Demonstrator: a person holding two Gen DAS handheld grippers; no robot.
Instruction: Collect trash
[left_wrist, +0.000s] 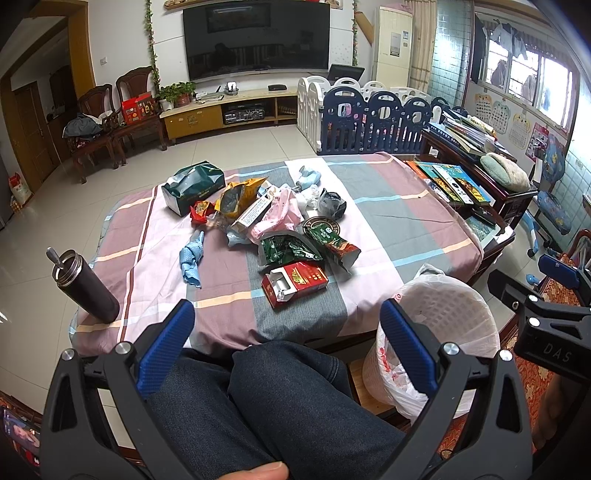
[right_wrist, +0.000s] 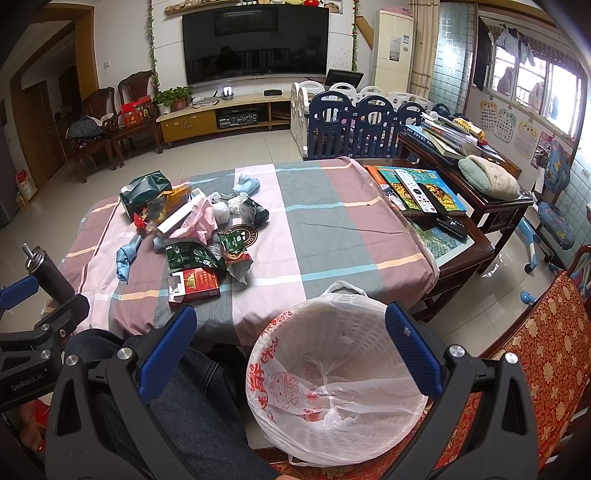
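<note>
We find the table (left_wrist: 388, 206) covered in a striped cloth, presumably to keep litter off the top. The lined bin (right_wrist: 351, 373) stands just beside its near edge, within reach for drops. The trash pile (left_wrist: 266, 221) lies on the cloth's left half, a red carton (left_wrist: 295, 282) nearest us. The left gripper (left_wrist: 286, 354) and the right gripper (right_wrist: 291, 350) are both spread wide, holding nothing, poised short of the table, the right directly over the bin
</note>
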